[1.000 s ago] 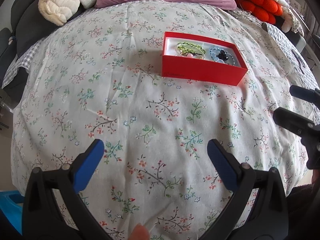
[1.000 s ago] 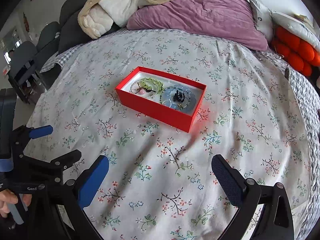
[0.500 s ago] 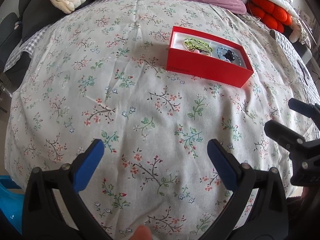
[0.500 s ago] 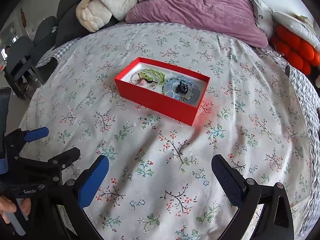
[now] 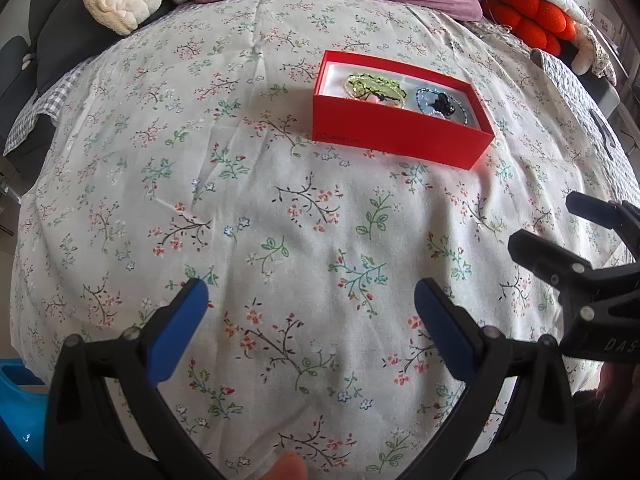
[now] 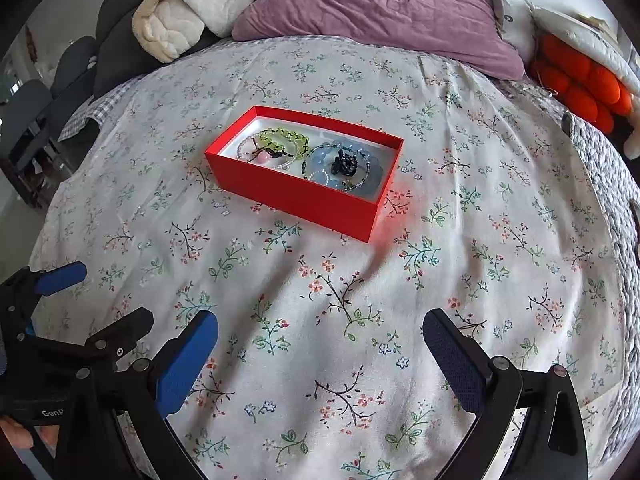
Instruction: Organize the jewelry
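Note:
A red open box (image 5: 400, 142) (image 6: 296, 196) lies on the floral bedspread, well ahead of both grippers. Inside it are a green bead bracelet (image 5: 374, 82) (image 6: 284, 140), a clear and pink bead strand (image 6: 256, 152), a blue bead bracelet (image 5: 440, 104) (image 6: 344, 168) and a small black piece (image 6: 344, 163) on the blue one. My left gripper (image 5: 310, 302) hangs open over bare cloth with nothing between its fingers. My right gripper (image 6: 320, 334) is open too and holds nothing. Each gripper shows at the edge of the other's view.
A purple pillow (image 6: 380, 4) and a cream quilt (image 6: 180, 20) lie at the head of the bed. An orange cushion (image 6: 580, 88) sits at the far right. Dark chairs (image 6: 36, 112) stand left of the bed. A blue object (image 5: 16, 412) shows at the lower left.
Both grippers stay open. The views have shifted a little over the bed, and the red box and its jewelry have not moved.

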A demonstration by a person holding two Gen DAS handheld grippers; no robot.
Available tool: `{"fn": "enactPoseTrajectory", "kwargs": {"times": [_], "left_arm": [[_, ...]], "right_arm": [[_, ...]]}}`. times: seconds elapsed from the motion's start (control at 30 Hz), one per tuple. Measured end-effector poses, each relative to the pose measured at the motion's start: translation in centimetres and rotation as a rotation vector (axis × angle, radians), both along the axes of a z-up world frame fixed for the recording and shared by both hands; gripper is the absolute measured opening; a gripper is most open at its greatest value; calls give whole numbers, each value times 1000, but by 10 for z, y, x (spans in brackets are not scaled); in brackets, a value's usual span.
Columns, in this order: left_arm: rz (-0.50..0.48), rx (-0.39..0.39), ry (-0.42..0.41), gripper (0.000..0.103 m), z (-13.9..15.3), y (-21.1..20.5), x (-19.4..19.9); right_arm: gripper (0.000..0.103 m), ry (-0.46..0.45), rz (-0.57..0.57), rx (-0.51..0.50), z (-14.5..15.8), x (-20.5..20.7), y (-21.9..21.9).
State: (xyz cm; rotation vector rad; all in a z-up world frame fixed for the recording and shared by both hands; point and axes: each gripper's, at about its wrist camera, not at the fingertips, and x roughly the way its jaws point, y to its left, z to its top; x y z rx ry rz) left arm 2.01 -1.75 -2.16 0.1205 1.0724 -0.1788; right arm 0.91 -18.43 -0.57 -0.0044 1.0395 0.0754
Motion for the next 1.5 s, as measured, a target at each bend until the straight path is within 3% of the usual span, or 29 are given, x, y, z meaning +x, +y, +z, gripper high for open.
{"fn": "enactPoseTrajectory", "kwargs": {"times": [1.5], "left_arm": [[20, 1, 4, 102, 1, 3, 0]], "right_arm": [[103, 10, -6, -8, -5, 1, -1]]}}
